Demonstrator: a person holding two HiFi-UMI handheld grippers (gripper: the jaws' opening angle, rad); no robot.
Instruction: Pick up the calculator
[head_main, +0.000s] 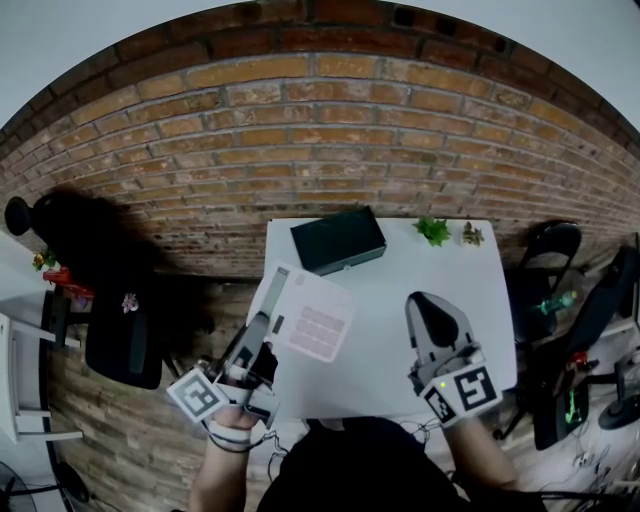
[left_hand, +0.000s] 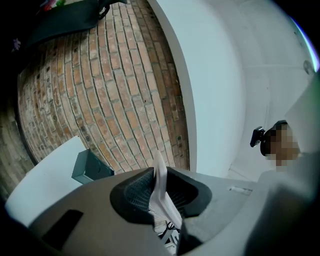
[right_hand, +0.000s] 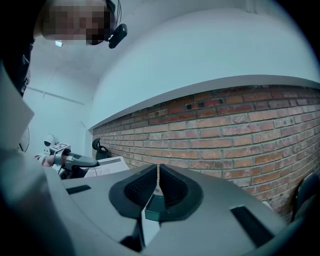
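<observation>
already the left claw (head_main: 260, 340) pinches the calculator (head_main: 312, 322) by its edge, seemingly raised off the table (head_main: 400, 270), so little remains; the right claw (head_main: 436, 318) is pressed together, empty.

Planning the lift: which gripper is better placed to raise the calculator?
Left. The left gripper grips the calculator by its edge; the right gripper is shut, empty and apart from it over the table.
</observation>
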